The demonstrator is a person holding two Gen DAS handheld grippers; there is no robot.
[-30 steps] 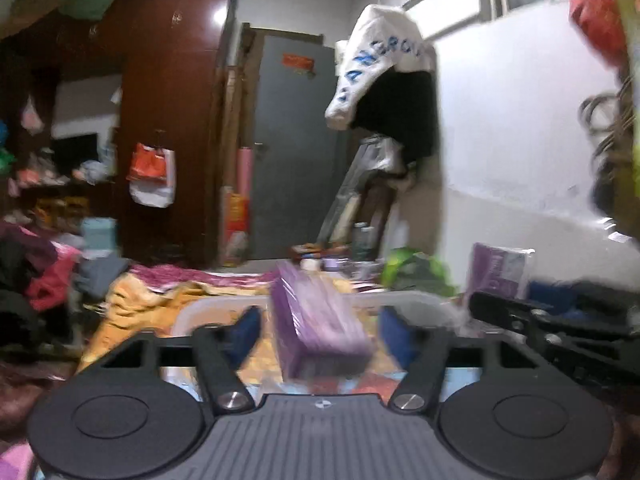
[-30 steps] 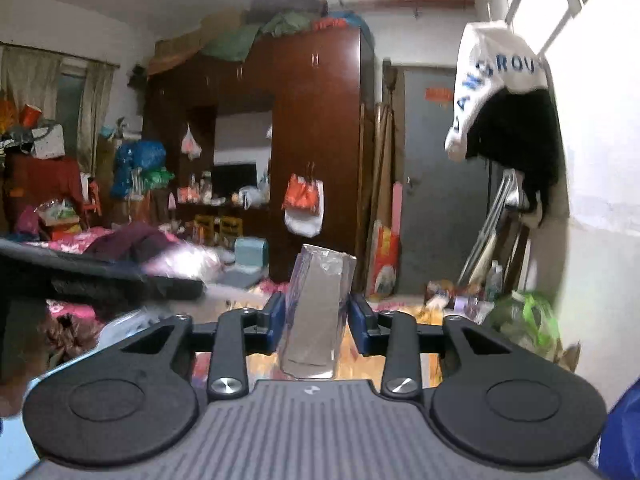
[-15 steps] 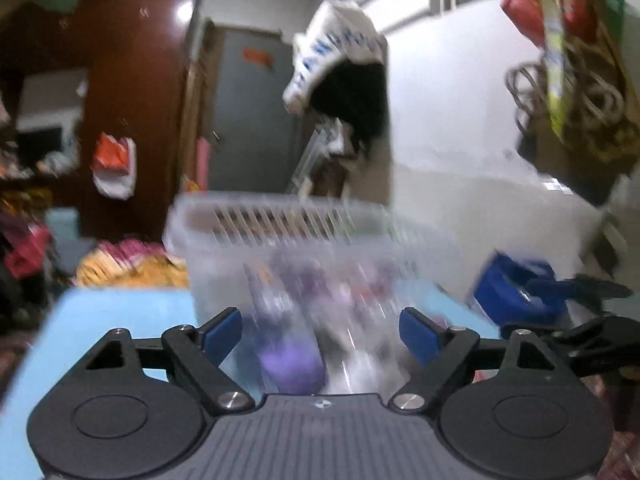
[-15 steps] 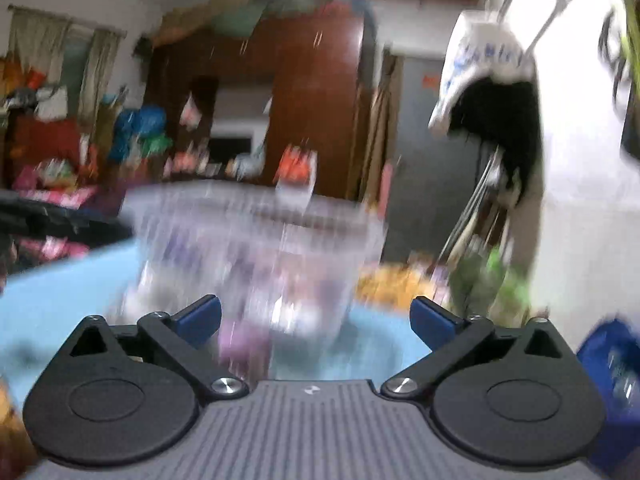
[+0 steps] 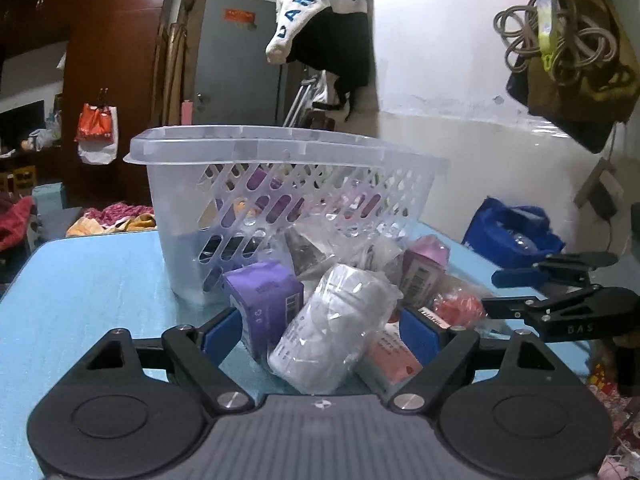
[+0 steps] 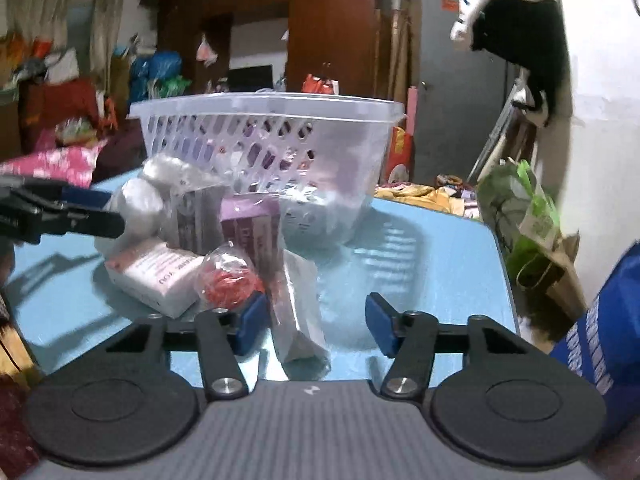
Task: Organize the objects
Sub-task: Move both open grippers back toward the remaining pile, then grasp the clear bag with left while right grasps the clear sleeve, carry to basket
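Note:
A clear plastic basket (image 5: 256, 148) stands on the blue table (image 5: 80, 272) with several packets inside. Before it lies a pile: a purple box (image 5: 264, 300), a wrapped white bottle (image 5: 332, 328), a pink-capped carton (image 5: 420, 268), a red bundle (image 5: 456, 304). My left gripper (image 5: 320, 332) is open around the purple box and white bottle, low over the table. In the right wrist view the basket (image 6: 264, 112) stands behind the pile. My right gripper (image 6: 316, 320) is open with a clear-wrapped packet (image 6: 296, 312) lying between its fingers, beside the red bundle (image 6: 228, 276) and a white-pink box (image 6: 152, 272).
A blue bag (image 5: 512, 232) sits at the table's right side, also at the right edge of the right wrist view (image 6: 600, 344). A green bag (image 6: 520, 204) stands past the table's far right corner. Bags and cords (image 5: 568, 44) hang on the wall.
Both grippers held packets shut and raised a second ago. Both opened and dropped low to the table, now facing the pile in front of the basket.

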